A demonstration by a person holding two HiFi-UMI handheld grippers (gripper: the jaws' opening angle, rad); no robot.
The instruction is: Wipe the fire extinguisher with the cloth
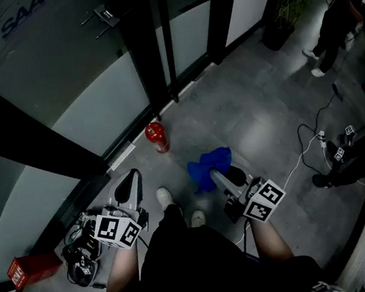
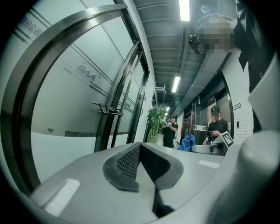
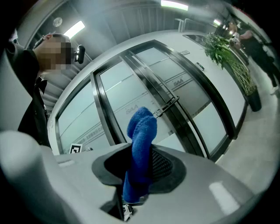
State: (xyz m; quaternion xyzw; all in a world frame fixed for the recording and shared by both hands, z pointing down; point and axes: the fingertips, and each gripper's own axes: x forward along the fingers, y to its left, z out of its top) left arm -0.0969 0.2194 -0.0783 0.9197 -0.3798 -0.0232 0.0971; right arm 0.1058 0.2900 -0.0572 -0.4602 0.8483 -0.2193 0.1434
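- Right claw [image 3: 139, 175]: narrow, jaws clamped on the cloth [image 3: 141, 135]. The cloth is blue and folded to a thick wad. It stands up out of the jaws, and its top end rises clear above them.
- Right claw, head view [image 1: 216, 176]: low at my right, with its marker cube [image 1: 264, 202] at the rear. The cloth [image 1: 209, 166] is bunched at the tip, above the floor [image 1: 251, 113].
- Left claw [image 2: 140, 148]: jaws together, pads meeting at the tip, nothing between them. The head view shows this claw [image 1: 132, 182] low at my left.
- Extinguisher [image 1: 157, 137]: red, upright on the floor at the foot of the dark door frame [image 1: 150, 53]. It lies ahead of both claws, roughly between them, and apart from the cloth. Neither claw touches it.
- Shoes [image 1: 164, 196]: mine, pale, on the floor between the claws.
- Glass doors [image 2: 65, 100]: frosted lower band, lettering higher up, a bar handle [image 2: 107, 109] at the frame.
- Red box [image 1: 27, 270]: on the floor at far left, against the glass.
- Plant [image 2: 154, 123]: potted, down the corridor beside the doors.
- White cable [image 1: 301, 153]: trails across the floor at my right.
- People: one person [image 1: 334, 28] stands well off at the upper right of the head view. Two more [image 2: 169, 131] stand down the corridor in the left gripper view.
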